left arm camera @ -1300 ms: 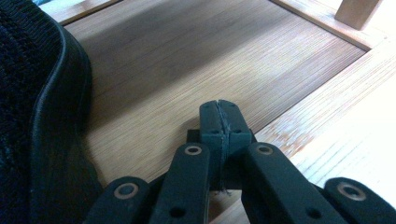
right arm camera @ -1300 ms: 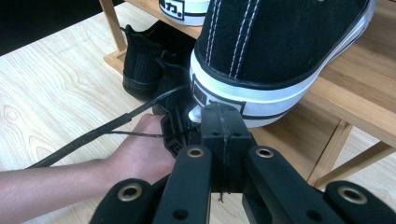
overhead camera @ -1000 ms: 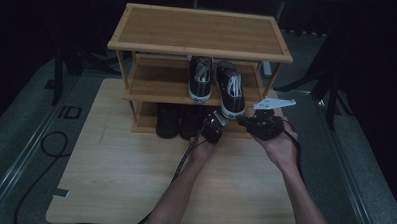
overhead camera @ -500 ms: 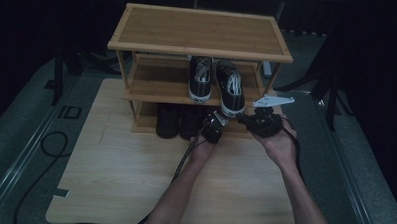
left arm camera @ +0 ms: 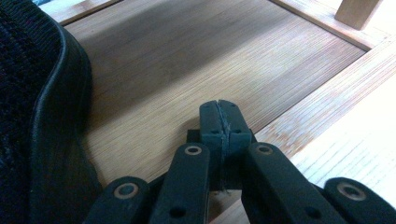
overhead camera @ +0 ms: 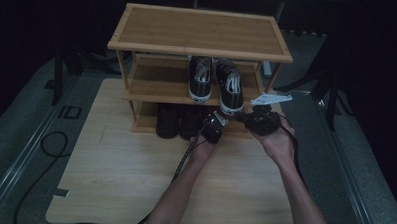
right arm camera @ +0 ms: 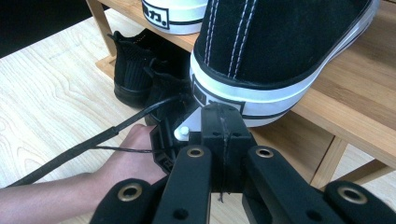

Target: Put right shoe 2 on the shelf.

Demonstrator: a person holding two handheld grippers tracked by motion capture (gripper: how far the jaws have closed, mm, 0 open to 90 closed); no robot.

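Left gripper (left arm camera: 219, 122) and right gripper (right arm camera: 222, 122) jaws closed, empty

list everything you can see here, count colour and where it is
shoe rack: 1, light wood, three shelves, far end of the board
board: 1, pale wood, on the floor under the rack
sneakers: 2, black with white soles and laces, side by side on the middle shelf, heels toward the person
dark shoes: 2, black, on the bottom shelf, left of the hands
cable: 1, black, on the grey floor left of the board
left claw: 1, black, shut, empty, over the bottom shelf beside a dark shoe
right claw: 1, black, shut, empty, just below the heel of the right sneaker
forearms: 2, bare, coming in from the bottom edge
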